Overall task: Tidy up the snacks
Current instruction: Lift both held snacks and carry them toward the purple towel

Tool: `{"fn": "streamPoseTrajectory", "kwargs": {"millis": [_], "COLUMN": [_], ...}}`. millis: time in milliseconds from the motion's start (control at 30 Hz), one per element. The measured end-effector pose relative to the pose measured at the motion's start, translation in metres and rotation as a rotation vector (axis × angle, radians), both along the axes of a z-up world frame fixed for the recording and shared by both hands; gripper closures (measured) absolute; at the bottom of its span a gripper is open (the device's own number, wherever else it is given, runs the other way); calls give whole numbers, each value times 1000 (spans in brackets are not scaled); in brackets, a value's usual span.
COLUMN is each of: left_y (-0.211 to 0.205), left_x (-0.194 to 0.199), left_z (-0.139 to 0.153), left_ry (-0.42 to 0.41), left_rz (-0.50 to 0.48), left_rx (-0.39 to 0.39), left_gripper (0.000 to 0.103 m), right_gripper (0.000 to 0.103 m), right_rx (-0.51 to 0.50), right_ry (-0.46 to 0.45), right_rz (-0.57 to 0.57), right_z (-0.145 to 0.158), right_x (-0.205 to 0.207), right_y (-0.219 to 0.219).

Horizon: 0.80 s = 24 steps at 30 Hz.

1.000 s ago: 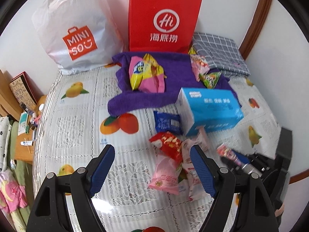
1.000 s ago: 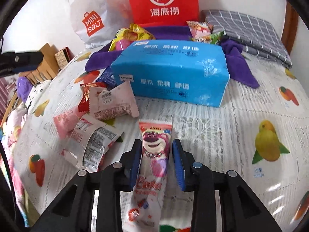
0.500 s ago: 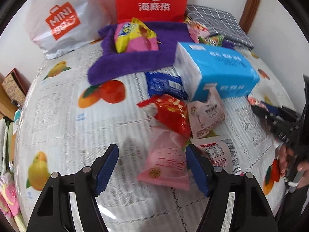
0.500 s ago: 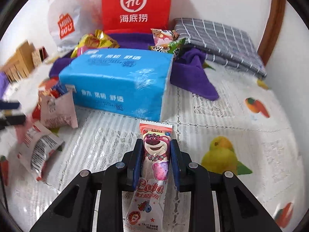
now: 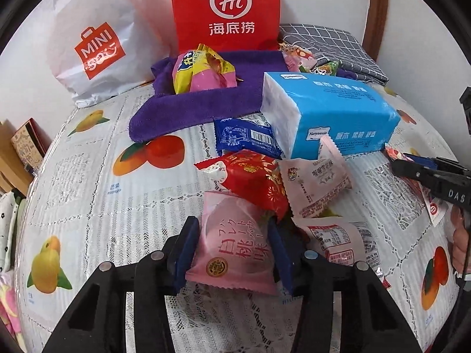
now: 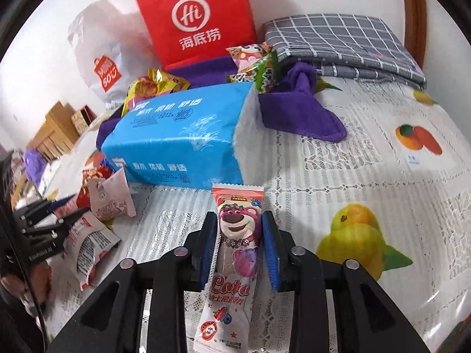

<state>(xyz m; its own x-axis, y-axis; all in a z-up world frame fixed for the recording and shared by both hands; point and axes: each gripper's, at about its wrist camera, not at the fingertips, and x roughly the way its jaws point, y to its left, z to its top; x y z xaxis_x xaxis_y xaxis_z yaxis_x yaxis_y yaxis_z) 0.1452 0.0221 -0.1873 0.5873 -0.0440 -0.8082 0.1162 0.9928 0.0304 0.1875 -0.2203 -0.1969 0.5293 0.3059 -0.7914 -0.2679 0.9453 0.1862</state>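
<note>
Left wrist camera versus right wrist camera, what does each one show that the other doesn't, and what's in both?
Only the left wrist view shows the left gripper closed on the pink peach snack, and the dark blue packet.

Only the right wrist view shows the right gripper closed on the bear lollipop, with that wrapper's face in full.

Both show the blue tissue pack, the red Hi bag, the purple towel, the white Miniso bag and the grey checked cloth.

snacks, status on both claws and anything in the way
Left claw around pink peach snack packet. Right claw on Lotso bear packet. Red packet overlaps pink one.
</note>
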Motion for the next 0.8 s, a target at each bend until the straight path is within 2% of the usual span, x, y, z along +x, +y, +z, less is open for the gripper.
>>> {"fn": "streamPoseTrajectory", "kwargs": {"millis": [200, 467, 533, 567, 633, 700, 800], "left_y": [-1, 2, 3, 3, 5, 7, 8], "left_x": [-1, 0, -1, -1, -4, -11, -22], "left_z": [0, -2, -1, -1, 0, 2, 5], "left_ry": [0, 2, 0, -2, -1, 1, 6], "left_rz": [0, 12, 14, 14, 11, -6, -21], "left_rx": [4, -8, -16, -22, -36, -71, -56], "left_gripper": [54, 53, 58, 62, 63, 64, 64], "right_gripper": [63, 63, 63, 64, 65, 70, 77], "right_rx": [-127, -111, -112, -110, -102, -95, -105], "right_ry": [-26, -26, -26, -25, -22, -20, -20], "right_rz": [23, 22, 22, 21, 17, 8, 3], "right_z": [0, 0, 0, 0, 1, 1, 2], "right_x": [-4, -5, -5, -4, -3, -3, -5], "right_y": [16, 15, 14, 13, 11, 8, 5]}}
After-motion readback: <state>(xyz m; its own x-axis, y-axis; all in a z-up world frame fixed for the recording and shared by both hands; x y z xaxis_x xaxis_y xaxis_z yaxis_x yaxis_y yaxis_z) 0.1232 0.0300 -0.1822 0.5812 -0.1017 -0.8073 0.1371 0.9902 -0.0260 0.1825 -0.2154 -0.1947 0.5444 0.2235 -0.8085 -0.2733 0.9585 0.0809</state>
